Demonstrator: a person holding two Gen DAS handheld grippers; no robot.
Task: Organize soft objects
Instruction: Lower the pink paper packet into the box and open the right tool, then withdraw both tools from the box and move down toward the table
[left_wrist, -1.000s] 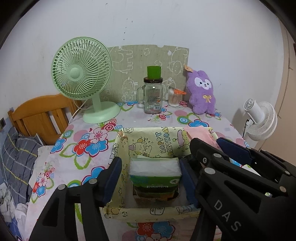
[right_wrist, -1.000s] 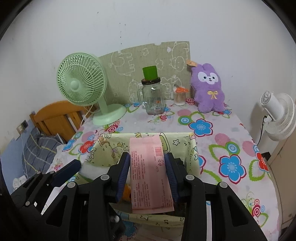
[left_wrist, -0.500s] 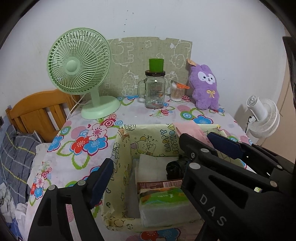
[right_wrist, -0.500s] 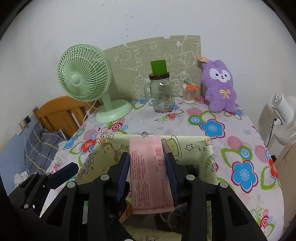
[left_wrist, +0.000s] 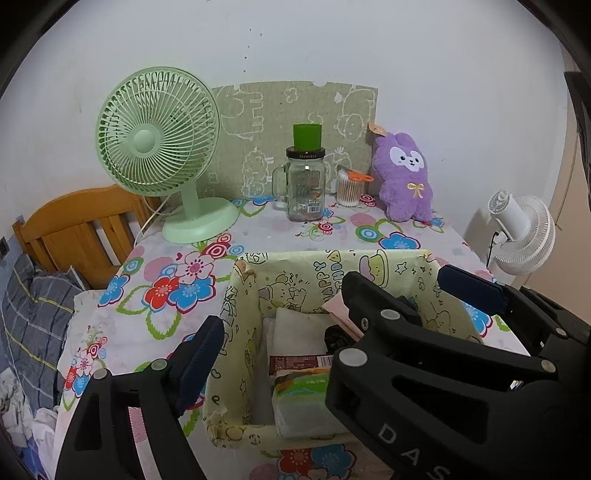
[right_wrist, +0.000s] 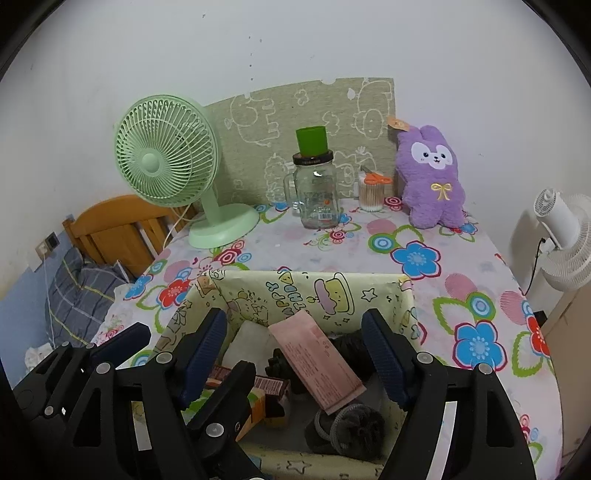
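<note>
Both your grippers' jaws are opening, gripping nothing; the pink packet (right_wrist: 317, 363) and tissue pack (left_wrist: 303, 406) lie in the box (right_wrist: 369, 291) (purple plush (right_wrist: 432, 177), upper right, remains).

You see a pale yellow box (right_wrist: 325, 295) with cartoon prints, a pink packet (right_wrist: 317, 360) and a dark grey bundle (right_wrist: 347, 428) in it. The cloth (right_wrist: 417, 258) is white with blue, red and pink flowers. The fan (right_wrist: 166, 151) is mint green, the plush (right_wrist: 434, 177) purple, the cup (right_wrist: 311, 141) green.
</note>
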